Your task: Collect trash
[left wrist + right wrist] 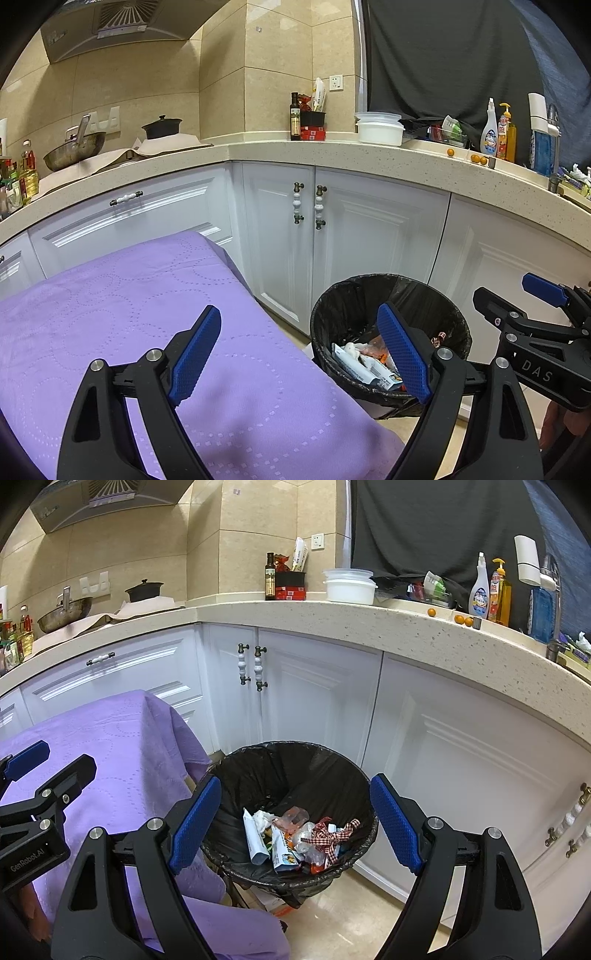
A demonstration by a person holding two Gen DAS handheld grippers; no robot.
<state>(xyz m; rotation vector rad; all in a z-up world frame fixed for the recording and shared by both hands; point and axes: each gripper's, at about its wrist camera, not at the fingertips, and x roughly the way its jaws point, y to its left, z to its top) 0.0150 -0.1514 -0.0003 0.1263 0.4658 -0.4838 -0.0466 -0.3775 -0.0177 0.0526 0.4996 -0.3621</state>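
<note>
1. My left hand-held gripper [301, 356] and right hand-held gripper [295, 825] both gaped, empty.
2. Trash [291, 834] lay inside the bin [258, 764], beside the purple-covered worktop [110, 295].
3. Drop step looked finished; next: find more trash.

Both wrist views look down-forward, fairly near, sharing the trash bin [291, 812] and cabinets [280, 240].

You read "DAS" on right gripper [535, 314] body, right of trash bin [391, 295]. You read "GenRobot.AI" on left gripper [37, 768] body, left of bin. Bottle labels illegible.
</note>
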